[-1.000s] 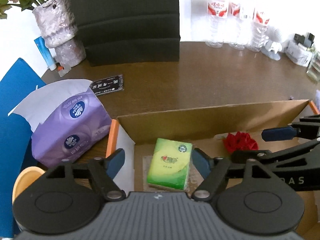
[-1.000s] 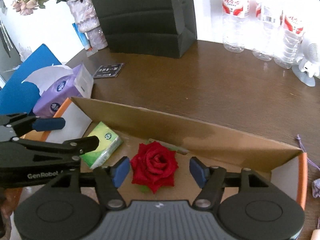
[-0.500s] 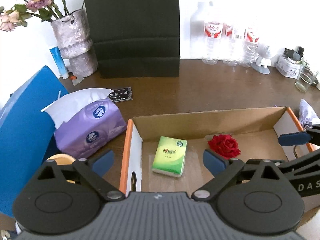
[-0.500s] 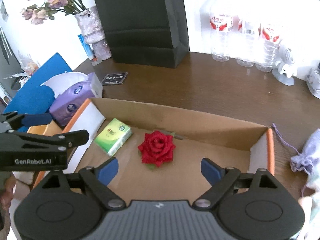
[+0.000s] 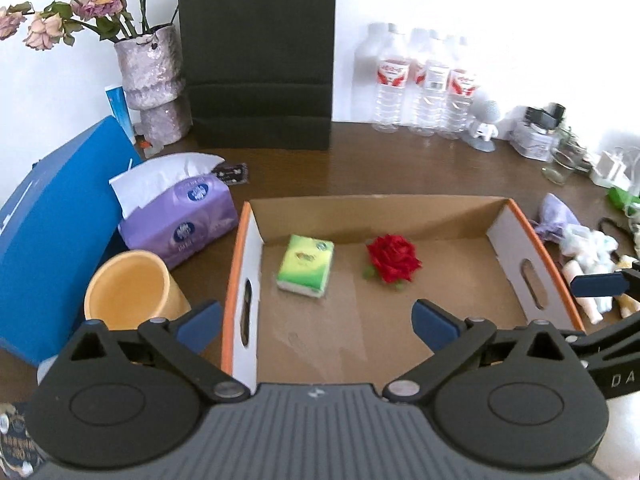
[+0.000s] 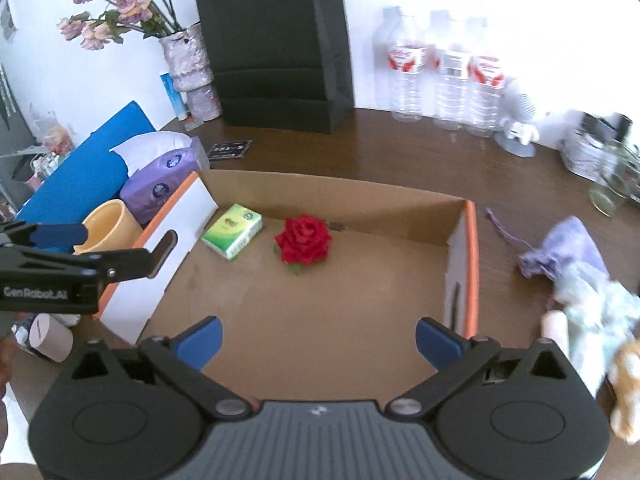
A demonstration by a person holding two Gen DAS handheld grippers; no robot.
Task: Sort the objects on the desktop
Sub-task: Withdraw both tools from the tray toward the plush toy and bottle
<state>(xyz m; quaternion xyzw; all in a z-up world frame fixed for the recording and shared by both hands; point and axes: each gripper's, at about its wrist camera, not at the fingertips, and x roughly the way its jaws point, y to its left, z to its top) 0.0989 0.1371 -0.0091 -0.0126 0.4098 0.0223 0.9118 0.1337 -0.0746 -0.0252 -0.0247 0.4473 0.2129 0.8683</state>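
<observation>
The open cardboard box sits on the brown table with its long axis running left to right, orange-edged end walls at each side and a handle slot in each. Inside, the green tissue pack lies flat near the far left corner, its long axis running roughly near to far and tilted a little; in the right wrist view it lies just beside the left end wall. The red rose lies to its right, close to the far wall, bloom facing up, apart from the pack. The near half and the whole right side of the box floor are bare. The left gripper hangs above the near left part of the box, jaws spread wide and holding nothing. The right gripper hangs above the near middle of the box, jaws likewise wide and empty. Outside the left wall stand a yellow cup and a purple tissue pack; beyond the right wall lies a lilac pouch beside a blurred cluster of small items.
</observation>
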